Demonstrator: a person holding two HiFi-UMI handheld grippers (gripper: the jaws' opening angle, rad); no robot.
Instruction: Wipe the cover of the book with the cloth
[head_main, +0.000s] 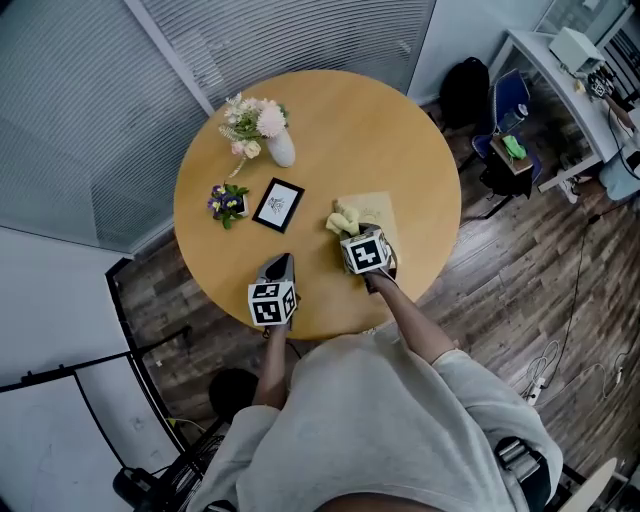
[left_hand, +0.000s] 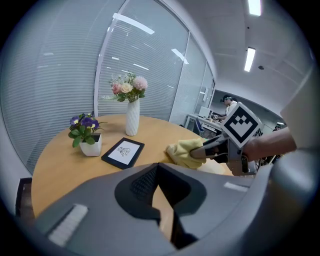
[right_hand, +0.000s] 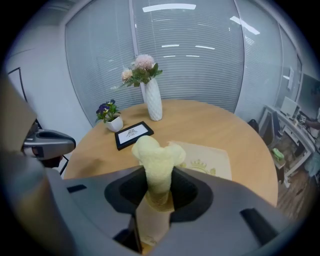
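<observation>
- Our right gripper (right_hand: 159, 194) has its fingers clamped tight on the yellow cloth (right_hand: 156, 152), at the left edge of the book (right_hand: 212, 157).
- The book lies flat on the round worktop (head_main: 400, 140), right of the framed picture (head_main: 278, 205).
- Our left gripper (left_hand: 159, 175) is at the near edge, fingers closed, holding nothing.

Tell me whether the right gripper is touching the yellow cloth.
Touching. The right gripper view shows the cloth pinched between the jaws of the right gripper, with its bunched end sticking out beyond them.
</observation>
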